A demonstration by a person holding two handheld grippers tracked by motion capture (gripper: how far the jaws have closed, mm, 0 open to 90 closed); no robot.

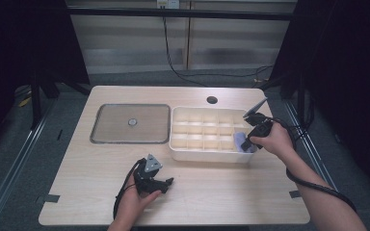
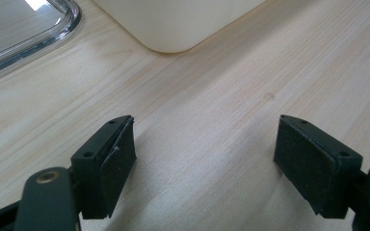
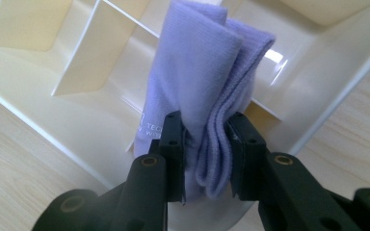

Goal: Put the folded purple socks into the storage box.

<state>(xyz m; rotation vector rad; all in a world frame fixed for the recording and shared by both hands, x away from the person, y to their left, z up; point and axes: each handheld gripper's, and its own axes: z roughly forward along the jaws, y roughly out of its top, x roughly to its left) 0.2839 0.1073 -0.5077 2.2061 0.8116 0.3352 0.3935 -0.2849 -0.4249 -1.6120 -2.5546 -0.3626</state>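
Holding the folded cloth (image 3: 207,91) clamped in the right claw (image 3: 207,159), long axis pointing into the near-right cell of the tray (image 1: 207,155). Left claw (image 2: 204,163) idles apart over the bench (image 2: 197,96), farther off.

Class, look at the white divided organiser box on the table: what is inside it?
The organiser box holds a folded lilac cloth in its near right corner compartment, pinched by the right gripper. The other compartments in sight look empty; the cloth hides its own compartment's floor.
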